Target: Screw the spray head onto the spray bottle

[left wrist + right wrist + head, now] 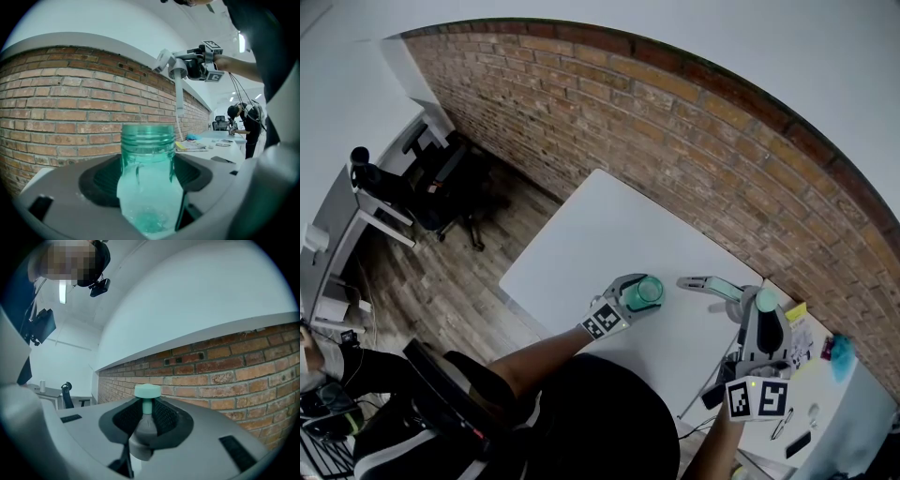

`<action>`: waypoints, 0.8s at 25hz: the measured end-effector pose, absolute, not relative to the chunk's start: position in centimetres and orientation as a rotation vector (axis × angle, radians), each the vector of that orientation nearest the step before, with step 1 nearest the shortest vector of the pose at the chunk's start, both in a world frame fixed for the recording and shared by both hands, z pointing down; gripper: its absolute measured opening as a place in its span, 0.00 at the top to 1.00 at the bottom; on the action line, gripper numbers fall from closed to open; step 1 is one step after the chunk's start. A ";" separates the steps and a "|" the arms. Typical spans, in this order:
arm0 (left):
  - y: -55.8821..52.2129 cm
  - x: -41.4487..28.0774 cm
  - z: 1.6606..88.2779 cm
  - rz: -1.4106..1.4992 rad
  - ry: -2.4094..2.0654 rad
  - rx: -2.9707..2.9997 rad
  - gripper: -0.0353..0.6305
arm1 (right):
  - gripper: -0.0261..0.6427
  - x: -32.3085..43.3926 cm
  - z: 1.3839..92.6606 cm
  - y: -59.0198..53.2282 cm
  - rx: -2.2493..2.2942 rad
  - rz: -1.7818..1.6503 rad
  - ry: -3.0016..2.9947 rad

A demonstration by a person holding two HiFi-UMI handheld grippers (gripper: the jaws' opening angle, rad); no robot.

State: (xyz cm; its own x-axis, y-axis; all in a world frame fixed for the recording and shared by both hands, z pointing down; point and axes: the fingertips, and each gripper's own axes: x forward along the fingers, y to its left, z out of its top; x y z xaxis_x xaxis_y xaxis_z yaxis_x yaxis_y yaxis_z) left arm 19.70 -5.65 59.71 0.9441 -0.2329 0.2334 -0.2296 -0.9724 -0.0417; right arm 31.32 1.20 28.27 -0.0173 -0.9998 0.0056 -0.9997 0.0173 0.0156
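Note:
My left gripper (636, 298) is shut on the translucent teal spray bottle (647, 292), held over the white table (600, 244). In the left gripper view the bottle (149, 173) stands upright between the jaws, its threaded neck open and bare. To the right of it, and apart from it, my right gripper (760, 317) is shut on the spray head (765, 301). The head's pale nozzle (705, 283) points left toward the bottle. The right gripper view shows the head's teal top (147, 391) and grey body (145, 427) pinched between the pads. From the left gripper view, the dip tube (179, 101) hangs down from the head.
A brick wall (675, 141) runs behind the table. Papers, a yellow note (795, 311) and a blue object (841, 356) lie on the table's right end. An office chair (441, 183) and a desk stand on the wooden floor at left. A person (246, 124) stands far off.

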 end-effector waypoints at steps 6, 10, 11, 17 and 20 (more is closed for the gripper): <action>-5.5 19.7 59.9 -0.378 0.370 -3.081 0.44 | 0.86 30.9 28.2 1.2 2.172 -0.006 -2.260; -5.5 19.8 59.9 -0.375 0.365 -3.082 0.44 | 0.86 30.6 27.6 1.1 2.169 -0.020 -2.271; -5.6 19.7 59.9 -0.375 0.366 -3.082 0.44 | 0.86 30.5 27.4 1.0 2.167 -0.026 -2.273; -5.7 19.7 59.9 -0.380 0.363 -3.083 0.44 | 0.86 30.1 26.5 0.7 2.161 -0.049 -2.301; -5.5 19.7 59.9 -0.378 0.360 -3.087 0.44 | 0.86 29.9 26.4 0.6 2.156 -0.053 -2.303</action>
